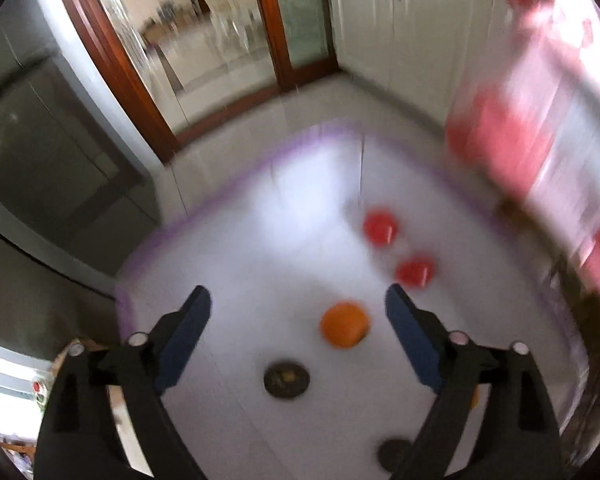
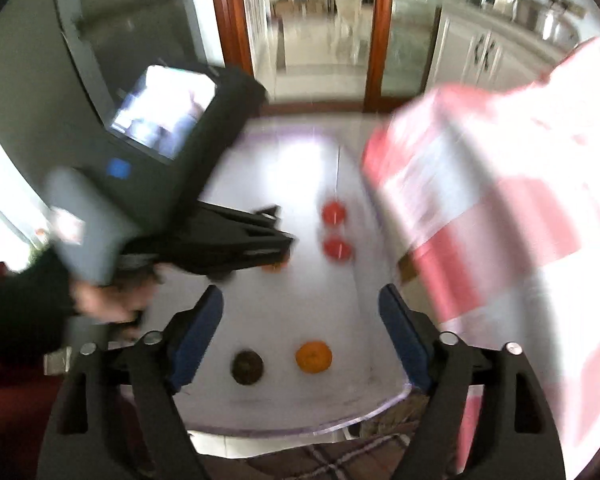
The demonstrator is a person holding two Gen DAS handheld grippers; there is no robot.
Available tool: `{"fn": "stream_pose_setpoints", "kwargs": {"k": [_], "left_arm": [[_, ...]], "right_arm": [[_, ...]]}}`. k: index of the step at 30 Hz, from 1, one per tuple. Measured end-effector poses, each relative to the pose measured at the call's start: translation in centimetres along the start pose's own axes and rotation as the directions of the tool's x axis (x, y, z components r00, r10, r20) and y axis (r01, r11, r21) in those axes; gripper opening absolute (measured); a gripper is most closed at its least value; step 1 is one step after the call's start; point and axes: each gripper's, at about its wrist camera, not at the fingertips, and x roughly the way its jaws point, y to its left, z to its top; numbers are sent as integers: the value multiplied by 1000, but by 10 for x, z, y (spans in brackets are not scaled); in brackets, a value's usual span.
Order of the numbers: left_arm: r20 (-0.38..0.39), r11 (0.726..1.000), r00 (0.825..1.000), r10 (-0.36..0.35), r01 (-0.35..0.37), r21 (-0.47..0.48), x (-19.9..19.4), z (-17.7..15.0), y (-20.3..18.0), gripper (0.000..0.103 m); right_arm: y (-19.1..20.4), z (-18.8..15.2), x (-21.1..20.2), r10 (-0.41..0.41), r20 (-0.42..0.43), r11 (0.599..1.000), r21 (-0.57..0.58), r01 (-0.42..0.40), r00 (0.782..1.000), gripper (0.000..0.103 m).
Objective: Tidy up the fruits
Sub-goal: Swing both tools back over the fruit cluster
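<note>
Loosely spread over the white worktop (image 1: 260, 240) lie a dark round fruit (image 1: 287, 379), an orange (image 1: 344, 323) and two red fruits (image 1: 380, 227). Both the left tongs (image 1: 298, 300) and right tongs (image 2: 300, 300) gape wide, empty, tilted downward. Everything is motion-blurred; a pink-and-white bag (image 2: 500, 200) covers the right.

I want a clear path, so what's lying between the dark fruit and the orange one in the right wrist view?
Nothing: in the right wrist view only bare white tabletop separates the dark fruit from the orange fruit.
</note>
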Motion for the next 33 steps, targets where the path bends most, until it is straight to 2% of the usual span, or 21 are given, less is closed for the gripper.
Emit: {"fn": "stream_pose_setpoints", "kwargs": {"k": [3,6,7,9,12,14,17,18,19,22,24,26,28,31,33], "left_arm": [[157,1000,988,2,-1,-7,-48,26,-19,100],[276,998,959,-61,54,34,-90,48,-51,101],[309,995,946,-94,77,66,-104,55,-67,101],[342,982,925,-163,119,146,-126,66,-101,101],[333,940,897,-289,199,279,-150,76,-165,101],[316,899,870,-378,263,351,-162,85,-215,101],[304,851,838,-453,304,428,-163,91,-290,101],[298,837,832,-469,311,450,-163,93,-313,101],[276,818,828,-487,322,477,-160,96,-345,101],[217,784,825,-522,364,503,-152,105,-403,101],[194,765,817,-543,386,516,-145,109,-435,101],[177,747,811,-558,397,533,-140,111,-451,101],[135,727,815,-563,411,550,-135,115,-464,101],[81,723,823,-562,441,532,-125,125,-476,101],[38,716,808,-589,499,489,-116,131,-476,101]], "right_arm": [[-15,4,-59,-33,157,999,16,31,987,87],[-37,1,-108,-113,261,993,63,100,959,87],[-51,-3,-128,-156,300,986,100,132,941,87],[-77,-13,-153,-218,341,971,175,166,915,87],[-129,-34,-182,-344,360,917,329,226,867,87],[-166,-50,-193,-440,333,856,437,277,834,87],[-217,-76,-210,-556,272,745,582,325,786,87],[-238,-85,-216,-590,246,701,629,336,769,87],[-259,-89,-214,-609,224,671,657,344,761,87],[-311,-115,-224,-666,137,562,739,373,733,87],[-339,-130,-224,-676,90,513,771,379,732,87],[-375,-146,-225,-684,36,452,806,383,729,87],[-396,-161,-226,-688,-3,400,833,383,725,87],[-435,-182,-227,-686,-49,327,871,368,726,87],[-460,-196,-228,-678,-73,281,893,350,732,87]]}}
